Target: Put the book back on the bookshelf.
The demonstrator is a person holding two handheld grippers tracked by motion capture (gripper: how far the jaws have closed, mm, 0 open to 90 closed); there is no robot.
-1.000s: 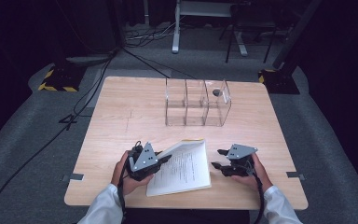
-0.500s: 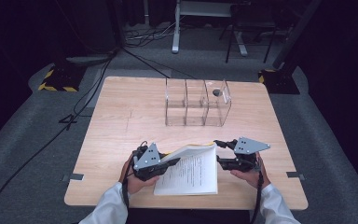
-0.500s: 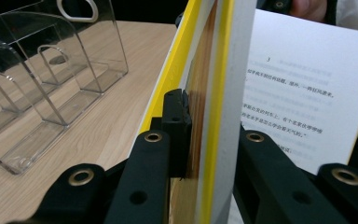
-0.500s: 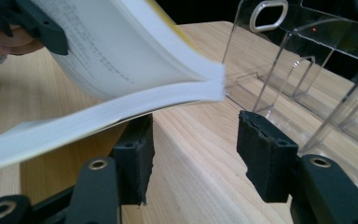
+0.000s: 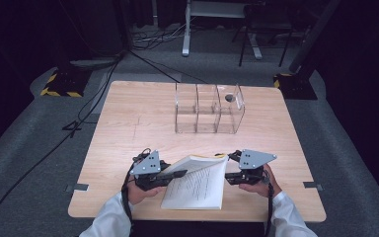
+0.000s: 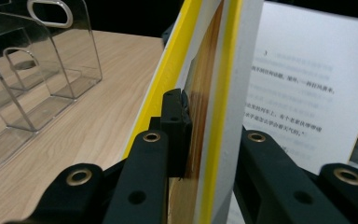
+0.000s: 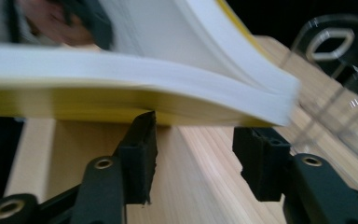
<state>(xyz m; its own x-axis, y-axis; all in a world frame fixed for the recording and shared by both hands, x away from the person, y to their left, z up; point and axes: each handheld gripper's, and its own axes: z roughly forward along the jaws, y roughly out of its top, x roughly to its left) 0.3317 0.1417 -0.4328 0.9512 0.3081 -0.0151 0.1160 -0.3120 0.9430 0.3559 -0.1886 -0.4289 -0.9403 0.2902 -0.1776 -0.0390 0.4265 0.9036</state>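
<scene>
A paperback book [image 5: 197,186] with a yellow-edged cover lies open near the table's front edge, its printed page facing up. My left gripper [image 5: 173,174] is shut on the lifted cover [image 6: 204,107] and holds it tilted up; the printed page [image 6: 303,93] stands behind it. My right gripper [image 5: 231,168] is at the book's right edge. In the right gripper view its jaws [image 7: 200,149] stand apart and have just been closing. Bare table wood shows between them, with the book's page block [image 7: 144,88] just above and beyond the fingertips [image 7: 140,140].
A clear acrylic organizer [image 5: 207,111] with three compartments stands at the middle back of the wooden table [image 5: 128,123]; it also shows in the left gripper view [image 6: 32,88]. Dark floor, cables and stands surround the table.
The right gripper rose and came in to the book's right edge. The left gripper kept its place, and the book's top now bows higher off the table.
</scene>
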